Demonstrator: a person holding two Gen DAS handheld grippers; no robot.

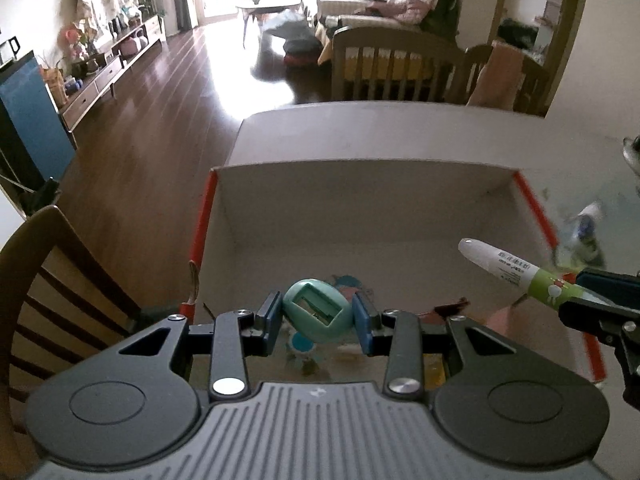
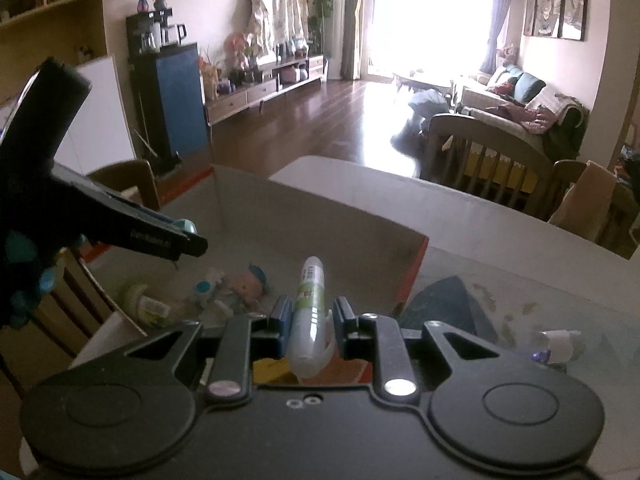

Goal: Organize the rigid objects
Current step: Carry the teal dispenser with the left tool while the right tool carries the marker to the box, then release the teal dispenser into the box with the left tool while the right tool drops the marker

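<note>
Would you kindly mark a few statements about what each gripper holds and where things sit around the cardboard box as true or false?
1. The left gripper is shut on the teal oval object. True.
2. The right gripper is open and holds nothing. False: it is shut on the white and green tube.
3. Both held items are over the open cardboard box. True.
4. The box has nothing in it. False: several small items lie on its floor.
5. A small bottle lies on the table outside the box. True.
</note>
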